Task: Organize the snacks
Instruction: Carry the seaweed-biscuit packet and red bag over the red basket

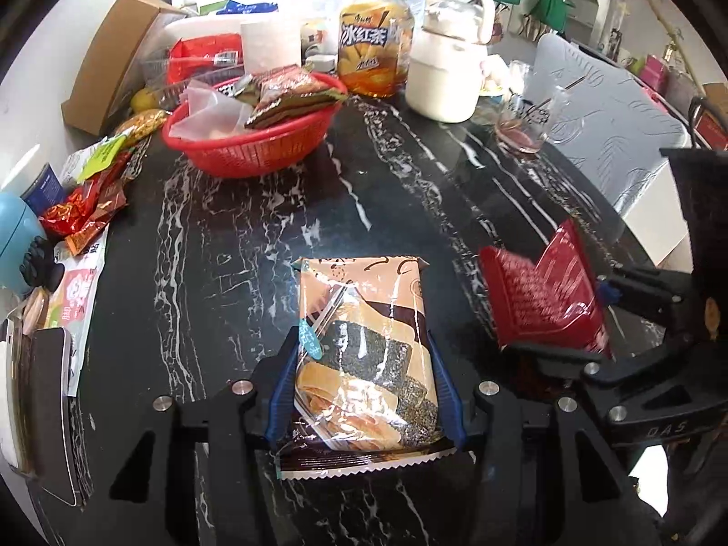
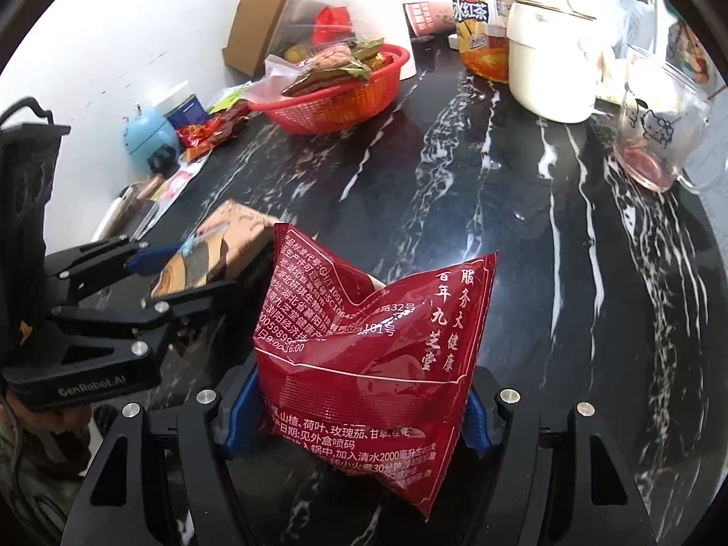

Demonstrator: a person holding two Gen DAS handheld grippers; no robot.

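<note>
one red basket (image 1: 255,154), one kettle (image 1: 443,77), one bottle (image 1: 374,41).

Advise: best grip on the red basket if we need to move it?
Pinch the near rim of the red basket from above, one finger inside, one outside. The mesh wall flares outward and packets are heaped at its middle and back, so the bare front lip is the only thin, exposed edge.

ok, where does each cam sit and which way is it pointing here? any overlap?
Left wrist: on the left gripper, looking along its fingers across the black marble table at the seaweed snack pack it grips; right gripper at right.
Right wrist: on the right gripper, facing its red packet; left gripper at left.
Shared: red basket, iced tea bottle, white kettle.
</note>
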